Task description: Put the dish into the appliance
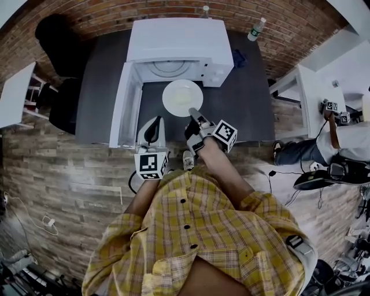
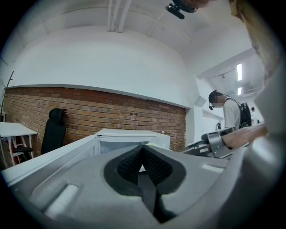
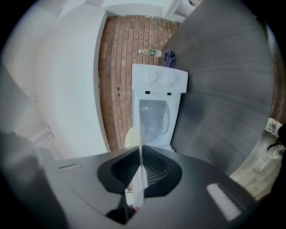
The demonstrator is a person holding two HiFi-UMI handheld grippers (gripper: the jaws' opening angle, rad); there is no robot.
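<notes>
Yellow plaid shirt [image 1: 196, 243] fills the bottom of the head view; both forearms reach out from it toward the white microwave [image 1: 179, 40].

Microwave sits at the back of a dark bench [image 1: 243, 104], against a brick wall [image 1: 173, 14]. Its door [image 1: 124, 107] is swung fully open on the microwave's left side. Cavity is exposed, and the round turntable [image 1: 170, 66] is visible inside.

Right gripper [image 1: 193, 111]: jaws nipped narrow on the near rim of a white plate [image 1: 180, 95]. The plate is held roughly flat just in front of the microwave's opening, outside the cavity. In the right gripper view the plate [image 3: 141, 134] shows edge-on, a thin pale line clamped between the ribbed pads [image 3: 154, 167], with the microwave [image 3: 158, 89] straight ahead.

Left gripper [image 1: 155, 121]: just beside the open door's edge, in front of the microwave and left of the plate. Its jaws [image 2: 143, 150] are closed together with nothing between them.

Water bottle [image 1: 257, 28] stands to the microwave's right at the wall. Black chair [image 1: 55, 40] is well off to the microwave's left. A second person [image 2: 228, 109] stands beyond the microwave's right side.
</notes>
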